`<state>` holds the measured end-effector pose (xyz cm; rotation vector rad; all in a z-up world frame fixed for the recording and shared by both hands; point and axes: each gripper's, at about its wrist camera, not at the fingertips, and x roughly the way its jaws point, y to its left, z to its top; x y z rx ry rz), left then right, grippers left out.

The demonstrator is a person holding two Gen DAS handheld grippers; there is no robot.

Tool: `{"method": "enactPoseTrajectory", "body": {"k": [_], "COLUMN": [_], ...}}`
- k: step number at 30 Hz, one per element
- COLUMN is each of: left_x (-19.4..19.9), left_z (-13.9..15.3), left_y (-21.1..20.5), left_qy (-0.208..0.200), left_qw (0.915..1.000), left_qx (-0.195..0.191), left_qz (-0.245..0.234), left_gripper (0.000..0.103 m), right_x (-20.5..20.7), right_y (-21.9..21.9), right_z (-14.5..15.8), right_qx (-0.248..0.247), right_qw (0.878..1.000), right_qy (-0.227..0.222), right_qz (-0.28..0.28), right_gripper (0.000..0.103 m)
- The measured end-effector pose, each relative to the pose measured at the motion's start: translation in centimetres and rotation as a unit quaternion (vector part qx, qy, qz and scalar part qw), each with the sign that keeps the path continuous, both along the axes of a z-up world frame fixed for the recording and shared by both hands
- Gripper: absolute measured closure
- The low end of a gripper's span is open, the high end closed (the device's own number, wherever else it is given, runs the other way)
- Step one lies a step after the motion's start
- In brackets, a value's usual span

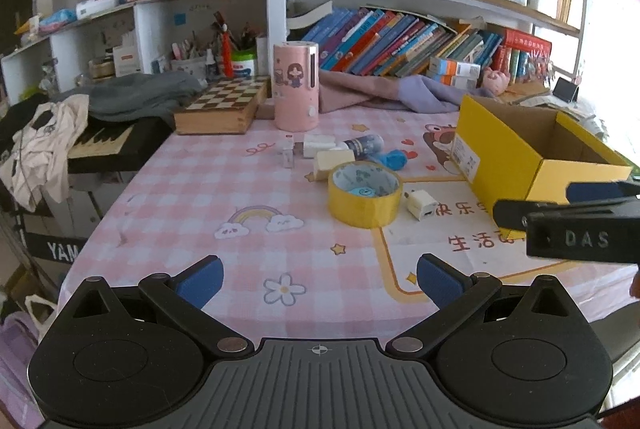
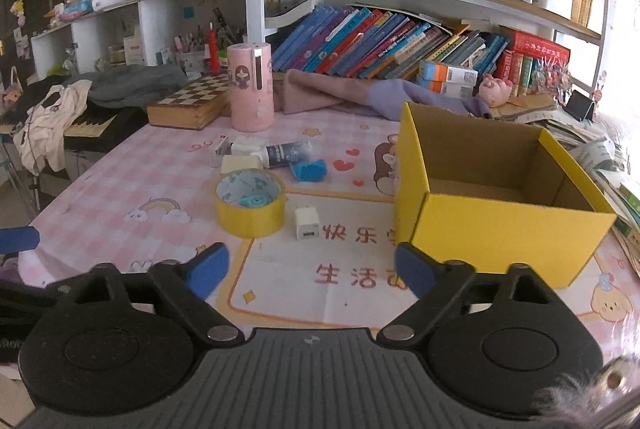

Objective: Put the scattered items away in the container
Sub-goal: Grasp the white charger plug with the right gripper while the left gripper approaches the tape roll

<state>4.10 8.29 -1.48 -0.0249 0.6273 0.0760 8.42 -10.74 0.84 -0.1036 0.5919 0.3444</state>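
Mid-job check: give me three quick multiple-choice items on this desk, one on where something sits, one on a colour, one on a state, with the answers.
1. Where is the white charger relative to the tape roll?
A. inside the roll
B. beside it, toward the box
C. in the box

2. What colour is the outside of the box?
A. yellow
B. pink
C. white

3. How do the left gripper and right gripper stand?
A. both open, holding nothing
B. left shut on the tape
C. right shut on the charger

Answers: B, the charger lies on the tablecloth between roll and box; A, its outer walls are yellow; A, both finger pairs stand apart with nothing between.
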Motion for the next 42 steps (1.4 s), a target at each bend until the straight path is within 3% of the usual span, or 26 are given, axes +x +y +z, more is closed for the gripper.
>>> {"method": "enactPoseTrajectory", "body": {"k": [2,9,20,36,39,42], "left_x": [0.9,4.4,9.2,14.5,15.4,16.2], "left_z": [0.0,-0.5,-1.8,-4.3,-4.6,-4.8], "left_y": [0.2,0.5,1.1,0.9,0.6,0.3], "left_qy": [0.001,0.016,0.06,0.113,0.12,0.122], "left_qw": [1.0,0.9998,0.9981,0.9929,0.9916,0.9908], "left_qx": [0.006,0.006,0.012,-0.002,-0.002,0.0], "left_qz": [-0.001,-0.012,-0.003,-0.036,-0.047,-0.058], "left_gripper": [0.0,0.0,0.0,0.0,0.0,0.0], "right_x": [1.1,5.5,11.8,17.5,18.3,19.0], "right_y": [0.3,1.9,4.0,5.7,5.6,5.5], "right_z": [-0.1,-0.8,-3.8,-7.7,-7.9,-7.8], "right_qx": [0.004,-0.007,-0.04,-0.071,-0.065,-0.07], "right_qw": [1.0,1.0,0.994,0.982,0.98,0.981], "right_qy": [0.003,0.027,0.096,0.171,0.18,0.175], "right_qz": [0.0,0.015,0.031,0.046,0.049,0.037], "right_gripper": [0.027,0.03,0.049,0.059,0.076,0.078]}}
